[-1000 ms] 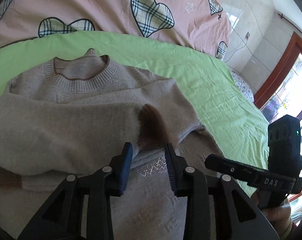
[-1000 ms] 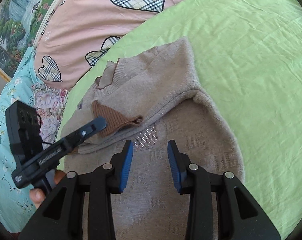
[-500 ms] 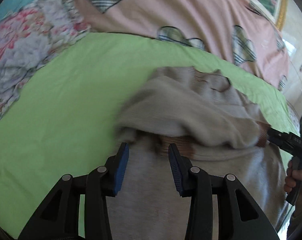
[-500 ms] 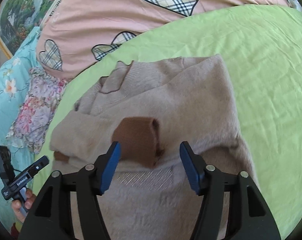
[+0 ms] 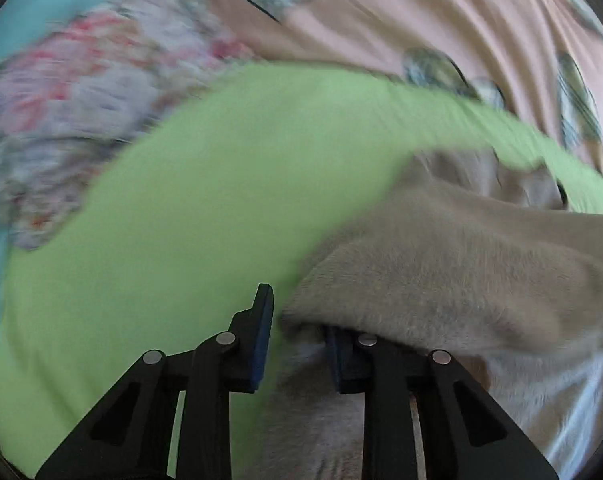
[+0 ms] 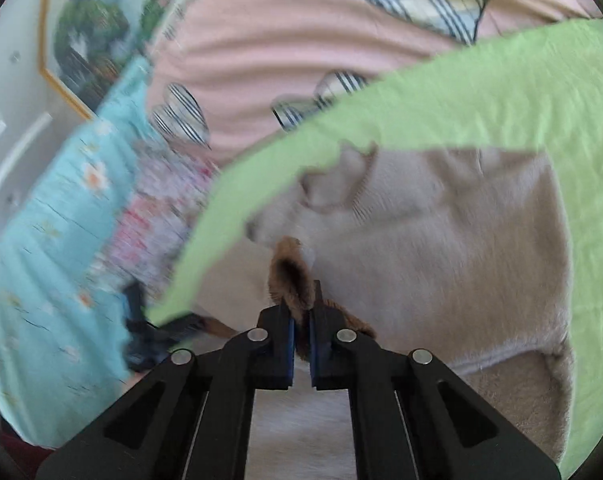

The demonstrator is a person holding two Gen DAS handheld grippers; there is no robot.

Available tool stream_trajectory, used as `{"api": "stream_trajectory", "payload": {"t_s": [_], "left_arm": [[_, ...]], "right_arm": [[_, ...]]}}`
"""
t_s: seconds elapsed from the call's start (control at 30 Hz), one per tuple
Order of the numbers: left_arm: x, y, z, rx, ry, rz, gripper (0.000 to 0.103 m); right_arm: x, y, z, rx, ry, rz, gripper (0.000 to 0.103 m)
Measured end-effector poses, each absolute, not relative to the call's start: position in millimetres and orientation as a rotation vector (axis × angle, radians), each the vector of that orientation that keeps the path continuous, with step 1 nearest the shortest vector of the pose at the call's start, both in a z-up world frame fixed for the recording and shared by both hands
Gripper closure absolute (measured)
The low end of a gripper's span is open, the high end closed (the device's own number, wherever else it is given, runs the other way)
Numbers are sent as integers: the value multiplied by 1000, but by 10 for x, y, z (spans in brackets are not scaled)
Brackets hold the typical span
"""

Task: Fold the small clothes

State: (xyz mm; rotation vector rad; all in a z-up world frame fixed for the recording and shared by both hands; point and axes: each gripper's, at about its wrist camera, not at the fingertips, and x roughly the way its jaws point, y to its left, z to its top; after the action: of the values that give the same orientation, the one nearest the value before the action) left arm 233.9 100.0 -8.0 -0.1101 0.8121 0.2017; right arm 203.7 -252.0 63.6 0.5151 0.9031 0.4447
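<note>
While both views are smeared by motion blur, the main items are still reading clearly enough to list.

Left wrist view: the left gripper [image 5: 297, 330] is showing its fingers spread apart. Its left finger [image 5: 261, 340] is standing over the green sheet [image 5: 173, 240], while the right finger is lying half hidden under a folded edge of the beige sweater [image 5: 461, 272]. The sweater is occupying the right and near part of the scene on the sheet. A pink quilt [image 5: 441, 20] is running along the far side, and floral bedding [image 5: 53, 112] is lying at the far left.

Right wrist view: the right gripper [image 6: 301, 332] is pinching the brown sleeve cuff [image 6: 291, 280] between fingers pressed close together. The cuff is standing up from the sweater [image 6: 441, 240], which is spreading across the centre and right on the green sheet [image 6: 521, 92]. The pink quilt [image 6: 281, 40] is lying far, turquoise bedding [image 6: 49, 240] left, and a framed picture [image 6: 89, 32] far left.
</note>
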Motion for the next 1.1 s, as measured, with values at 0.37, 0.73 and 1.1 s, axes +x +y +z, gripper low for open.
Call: {"api": "stream_trajectory", "payload": {"t_s": [0.37, 0.73, 1.1], "left_arm": [[2191, 883, -317, -87, 883, 148, 67], [2089, 1106, -377, -222, 864, 80, 65], [2066, 1230, -439, -330, 843, 26, 63]], "right_arm": [[2099, -3186, 41, 444, 1079, 145, 98], [2008, -2907, 363, 217, 1011, -12, 78], [3340, -779, -157, 363, 1204, 693, 49]]}}
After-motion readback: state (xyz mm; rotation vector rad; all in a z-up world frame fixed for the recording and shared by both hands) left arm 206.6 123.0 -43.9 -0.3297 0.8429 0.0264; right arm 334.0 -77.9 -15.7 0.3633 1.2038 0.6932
